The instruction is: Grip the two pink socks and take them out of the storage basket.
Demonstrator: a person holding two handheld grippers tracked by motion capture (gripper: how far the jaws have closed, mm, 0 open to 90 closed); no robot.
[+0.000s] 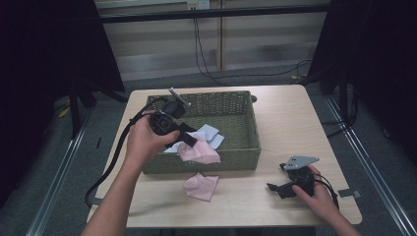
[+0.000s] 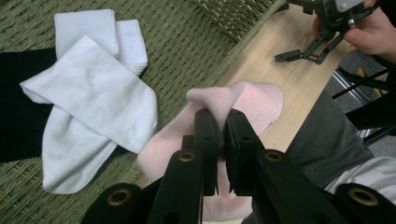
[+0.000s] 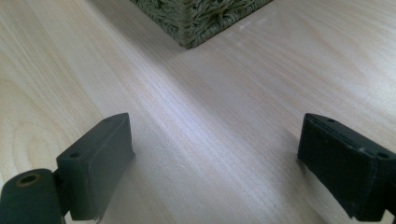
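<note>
Two black jaws of the left gripper sit closest to the camera in the left gripper view, and they are pressed together on a pink sock. That pink sock hangs from the jaws, over the front edge of the green woven basket. Seen from up high, the left gripper is held above the inside of the basket, near its front wall, and the pink sock droops down under it. Just past the jaws, inside the basket, lie white socks, folded and piled on each other. Something black lies under them, at the far side from the jaws. Below the held sock, outside the basket, a second pink sock lies flat on the wooden table, just beside the basket's front wall. Well off to the other side of the table, the right hand holds the right gripper low over the wood. Its jaws stand wide apart with nothing between them, and in the right gripper view a corner of the basket shows ahead of the right gripper.
</note>
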